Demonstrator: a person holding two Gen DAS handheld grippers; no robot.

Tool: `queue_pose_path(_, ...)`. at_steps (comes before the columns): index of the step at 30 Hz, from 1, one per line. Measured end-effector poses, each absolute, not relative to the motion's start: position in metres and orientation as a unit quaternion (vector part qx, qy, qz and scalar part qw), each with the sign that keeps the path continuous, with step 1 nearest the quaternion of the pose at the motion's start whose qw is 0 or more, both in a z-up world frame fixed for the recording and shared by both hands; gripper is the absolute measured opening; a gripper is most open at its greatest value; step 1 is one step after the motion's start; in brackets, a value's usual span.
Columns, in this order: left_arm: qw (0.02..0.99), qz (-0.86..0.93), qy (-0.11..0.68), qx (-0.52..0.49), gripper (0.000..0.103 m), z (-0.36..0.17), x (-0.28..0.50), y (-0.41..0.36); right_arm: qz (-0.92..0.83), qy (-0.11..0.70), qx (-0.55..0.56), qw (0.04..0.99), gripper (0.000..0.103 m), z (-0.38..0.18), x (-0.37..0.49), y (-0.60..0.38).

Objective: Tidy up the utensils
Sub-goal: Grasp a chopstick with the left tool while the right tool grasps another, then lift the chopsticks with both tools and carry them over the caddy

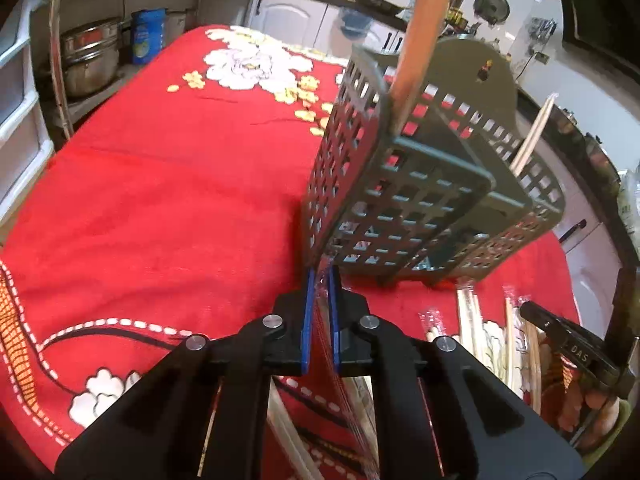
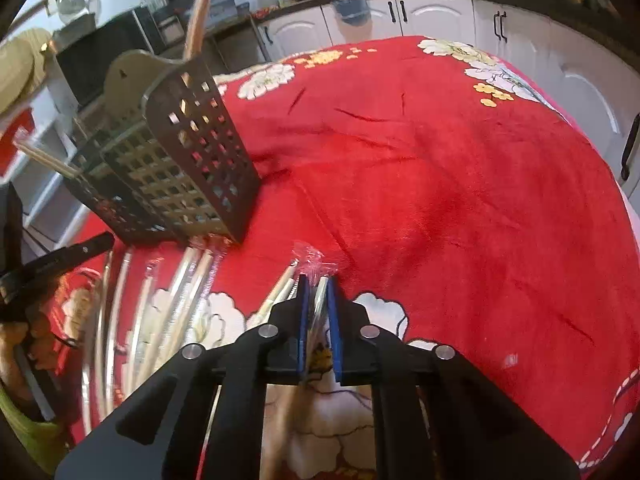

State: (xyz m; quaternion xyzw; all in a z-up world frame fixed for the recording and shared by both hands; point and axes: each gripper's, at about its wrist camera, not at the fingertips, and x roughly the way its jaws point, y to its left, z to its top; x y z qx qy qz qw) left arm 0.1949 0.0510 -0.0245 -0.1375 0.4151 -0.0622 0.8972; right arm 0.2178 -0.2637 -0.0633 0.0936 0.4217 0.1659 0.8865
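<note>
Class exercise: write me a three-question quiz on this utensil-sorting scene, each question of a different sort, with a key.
1. True or false: the grey perforated plastic utensil holder already has a long orange-brown wooden handle standing in it.
2. What does the right gripper hold? A) a metal spoon B) plastic-wrapped pale wooden chopsticks C) nothing
3. Fill in: the loose wrapped chopsticks lie on a ____ floral cloth.

Key: 1 true; 2 B; 3 red.
</note>
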Motion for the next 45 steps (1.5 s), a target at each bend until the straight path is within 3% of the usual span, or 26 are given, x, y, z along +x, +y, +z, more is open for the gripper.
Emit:
queue_pose_path(21, 0.943, -0.04, 0.295, -0.149, 0.001, 0.064, 0.123, 0.09, 0.25, 0.304, 0.073, 0.917, 0.005, 0.03, 0.153, -0.234)
queue_pose_path(45, 0.969, -0.091, 0.177, -0.145, 0.0, 0.167, 0.111, 0.082, 0.27, 0.178, 0.063, 0.944, 0.005, 0.137, 0.163, -0.201)
